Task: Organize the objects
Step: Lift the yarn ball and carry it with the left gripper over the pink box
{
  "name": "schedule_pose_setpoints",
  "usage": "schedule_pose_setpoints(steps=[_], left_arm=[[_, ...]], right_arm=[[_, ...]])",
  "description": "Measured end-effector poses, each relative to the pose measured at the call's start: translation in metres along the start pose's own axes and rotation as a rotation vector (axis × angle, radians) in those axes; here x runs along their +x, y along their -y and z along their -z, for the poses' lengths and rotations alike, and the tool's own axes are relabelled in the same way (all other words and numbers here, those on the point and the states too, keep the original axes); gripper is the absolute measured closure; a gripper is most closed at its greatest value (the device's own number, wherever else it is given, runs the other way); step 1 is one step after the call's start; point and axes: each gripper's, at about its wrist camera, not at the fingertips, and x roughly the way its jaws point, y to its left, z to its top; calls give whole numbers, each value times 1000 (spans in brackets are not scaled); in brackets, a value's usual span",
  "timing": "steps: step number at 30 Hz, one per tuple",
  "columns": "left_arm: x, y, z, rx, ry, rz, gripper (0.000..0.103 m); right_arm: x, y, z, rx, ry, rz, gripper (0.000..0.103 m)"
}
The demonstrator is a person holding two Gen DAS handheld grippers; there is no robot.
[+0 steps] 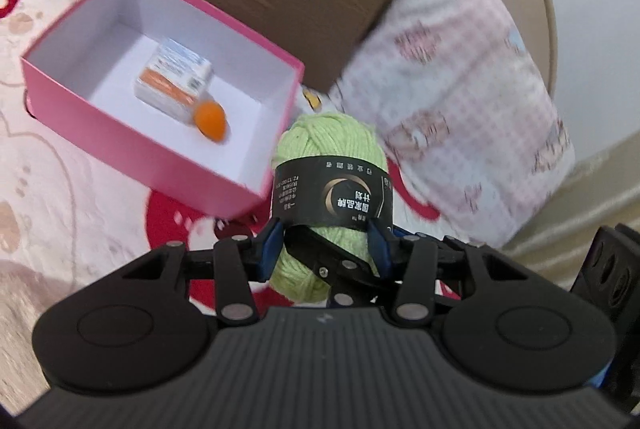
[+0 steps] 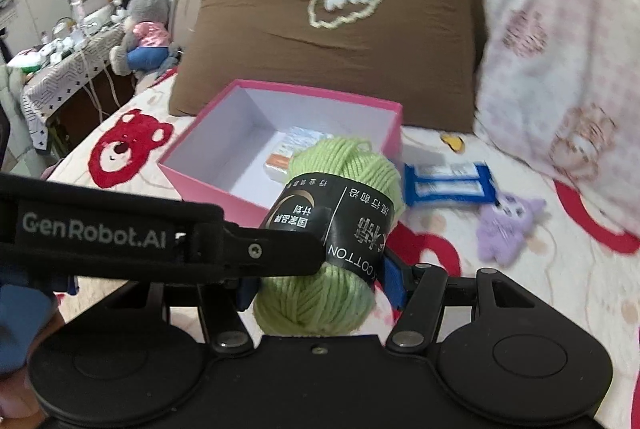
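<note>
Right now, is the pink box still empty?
No: the left wrist view shows the pink box already holding a small white carton and an orange ball on its white floor.

I see pale green yarn [image 2: 344, 165] with a black band [image 2: 340, 225] printed in white, a box [image 1: 136, 145] pink outside and white inside, an orange ball [image 1: 210, 119], a brown pillow [image 2: 320, 29] with a cream-outlined white cloud, a pink checked pillow [image 2: 560, 49], a blue packet [image 2: 448, 185], a lilac plush [image 2: 508, 229], and a cream bedspread [image 2: 132, 145] with red bears
</note>
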Motion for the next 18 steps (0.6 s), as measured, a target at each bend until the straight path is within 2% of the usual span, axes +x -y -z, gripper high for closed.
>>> schedule_pose_setpoints(steps=[4,7,13,18], left_arm=[[-2,-13,-29,-46,41,-7,58],[1,-12,-46,9,79,-1,57],[7,-28,-81,-17,73,22,57],[15,-36,-106,-27,76,-31,57]], right_arm=[[17,-13,-22,-61,18,-24,39],[28,-13,-45,-60,47,-35,39],[46,-17,-76,-109,45,-40,39],[74,-16,-96,-109,33,-85,39]])
